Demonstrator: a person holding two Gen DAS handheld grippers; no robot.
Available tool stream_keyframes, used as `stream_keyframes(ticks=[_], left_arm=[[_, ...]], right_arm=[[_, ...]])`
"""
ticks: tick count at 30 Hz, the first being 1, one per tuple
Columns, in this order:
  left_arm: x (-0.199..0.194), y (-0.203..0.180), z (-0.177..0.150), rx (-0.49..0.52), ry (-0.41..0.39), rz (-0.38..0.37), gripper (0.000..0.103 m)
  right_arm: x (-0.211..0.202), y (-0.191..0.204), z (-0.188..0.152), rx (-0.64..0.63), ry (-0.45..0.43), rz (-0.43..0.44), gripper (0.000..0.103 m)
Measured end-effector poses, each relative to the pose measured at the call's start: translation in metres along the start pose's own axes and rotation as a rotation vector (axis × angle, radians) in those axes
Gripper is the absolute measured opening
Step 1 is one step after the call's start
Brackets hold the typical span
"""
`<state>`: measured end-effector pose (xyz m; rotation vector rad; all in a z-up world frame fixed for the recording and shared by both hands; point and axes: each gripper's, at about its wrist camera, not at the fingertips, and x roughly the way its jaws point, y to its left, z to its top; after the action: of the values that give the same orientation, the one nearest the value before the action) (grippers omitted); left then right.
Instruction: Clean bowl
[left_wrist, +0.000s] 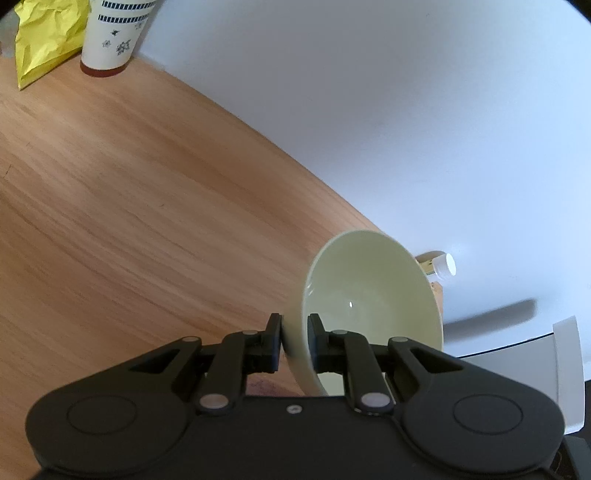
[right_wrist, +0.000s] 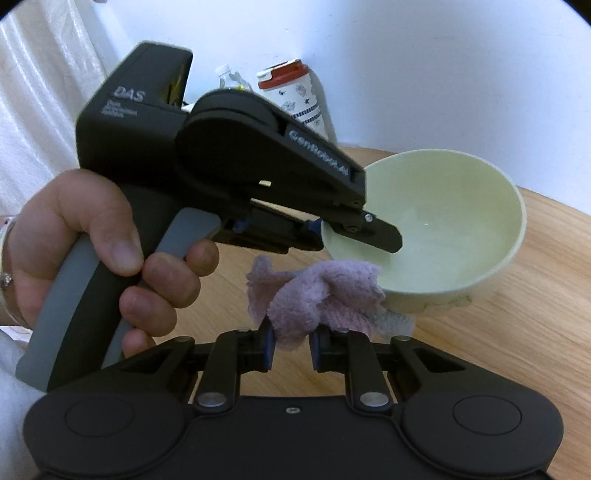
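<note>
A pale green bowl (left_wrist: 369, 295) is pinched at its rim by my left gripper (left_wrist: 294, 343), one finger inside and one outside. In the right wrist view the same bowl (right_wrist: 450, 236) is tilted over the wooden table (right_wrist: 517, 350), with the left gripper (right_wrist: 354, 232) clamped on its near left rim. My right gripper (right_wrist: 291, 347) is shut on a lilac terry cloth (right_wrist: 317, 295), which hangs just in front of the bowl's near edge and overlaps it. The bowl's inside looks bare and glossy.
A white patterned cup (left_wrist: 114, 37) with a red base and a crumpled yellow bag (left_wrist: 48, 37) stand at the table's far corner by the white wall. The cup (right_wrist: 295, 96) and a clear bottle (right_wrist: 229, 77) show behind the left gripper. A small white-capped bottle (left_wrist: 441, 267) sits behind the bowl.
</note>
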<state>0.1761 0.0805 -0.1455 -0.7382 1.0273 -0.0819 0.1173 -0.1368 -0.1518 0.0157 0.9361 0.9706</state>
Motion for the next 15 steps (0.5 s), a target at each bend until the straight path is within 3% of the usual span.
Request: stream_keyframes(ticks=[15], left_arm=[[0.009,0.016,-0.003,-0.018,0.053,0.030,0.013]], right_arm=[[-0.044,-0.033,-0.039,0.068,0.035,-0.110,0.021]])
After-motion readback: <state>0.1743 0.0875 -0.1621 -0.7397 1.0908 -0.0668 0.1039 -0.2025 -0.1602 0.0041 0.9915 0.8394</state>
